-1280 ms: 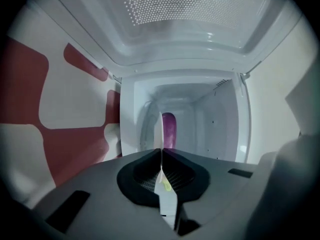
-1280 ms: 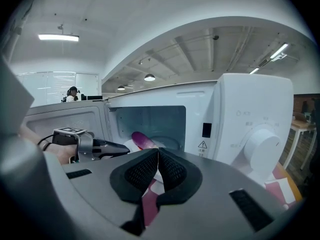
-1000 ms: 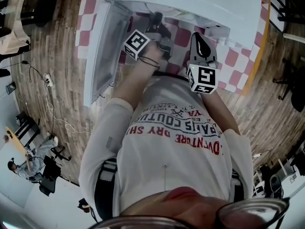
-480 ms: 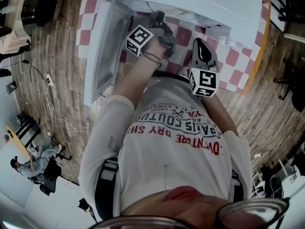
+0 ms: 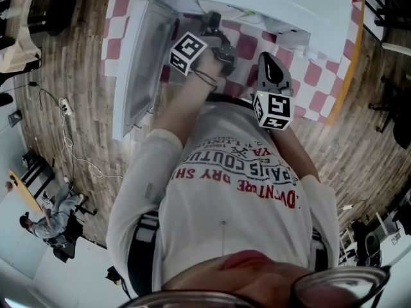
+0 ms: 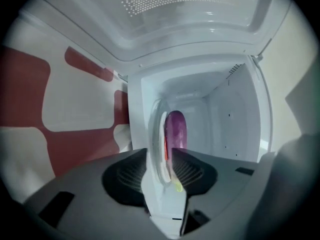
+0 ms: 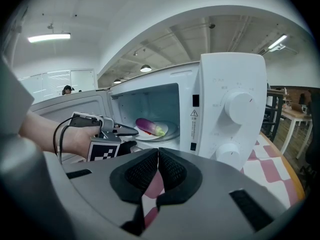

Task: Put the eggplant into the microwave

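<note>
Door: swung open, at the left of the head view.
Left gripper: left of centre in the head view, at the mouth of the microwave. Its jaws have just been opening and stand a little apart, with the rim of the white plate in the gap.
Eggplant: purple, lying on the plate inside the cavity, just beyond the left gripper's tips.
Right gripper: right of centre, outside the oven over the checked cloth. Its jaws meet at the tips and hold nothing.
</note>
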A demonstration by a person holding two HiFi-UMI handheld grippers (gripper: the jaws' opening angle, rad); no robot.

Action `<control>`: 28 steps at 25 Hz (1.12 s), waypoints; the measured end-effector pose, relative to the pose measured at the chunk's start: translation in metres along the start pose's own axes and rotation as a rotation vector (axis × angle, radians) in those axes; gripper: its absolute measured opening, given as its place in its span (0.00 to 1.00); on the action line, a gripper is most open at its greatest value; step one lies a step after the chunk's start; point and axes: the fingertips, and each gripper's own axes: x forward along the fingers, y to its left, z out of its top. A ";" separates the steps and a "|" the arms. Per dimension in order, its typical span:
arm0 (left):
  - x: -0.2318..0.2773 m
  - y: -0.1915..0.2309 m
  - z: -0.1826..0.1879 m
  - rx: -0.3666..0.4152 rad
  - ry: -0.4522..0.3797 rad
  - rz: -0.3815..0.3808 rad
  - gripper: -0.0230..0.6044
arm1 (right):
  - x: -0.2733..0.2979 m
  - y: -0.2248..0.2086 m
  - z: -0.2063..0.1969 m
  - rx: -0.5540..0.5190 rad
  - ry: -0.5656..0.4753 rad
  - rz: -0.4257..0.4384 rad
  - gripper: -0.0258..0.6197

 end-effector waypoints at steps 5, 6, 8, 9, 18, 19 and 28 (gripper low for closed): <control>-0.003 0.006 -0.007 0.014 0.038 -0.015 0.38 | -0.002 0.000 -0.008 0.004 0.017 -0.001 0.08; -0.006 0.006 -0.007 0.032 0.045 -0.014 0.38 | -0.003 0.000 -0.008 0.005 0.018 -0.003 0.08; -0.012 0.003 -0.008 0.092 0.053 -0.011 0.38 | -0.004 -0.001 -0.008 0.008 0.016 -0.006 0.08; -0.016 0.000 -0.008 0.149 0.054 -0.012 0.38 | -0.005 -0.001 -0.007 0.009 0.013 -0.007 0.08; -0.067 -0.044 -0.013 0.484 0.002 -0.078 0.08 | -0.023 0.006 -0.002 0.002 -0.030 0.006 0.08; -0.074 -0.052 -0.015 0.545 -0.004 -0.097 0.08 | -0.027 0.007 0.000 0.001 -0.039 0.006 0.08; -0.148 -0.127 -0.076 1.382 -0.042 -0.273 0.08 | -0.065 0.007 0.015 0.011 -0.144 0.005 0.08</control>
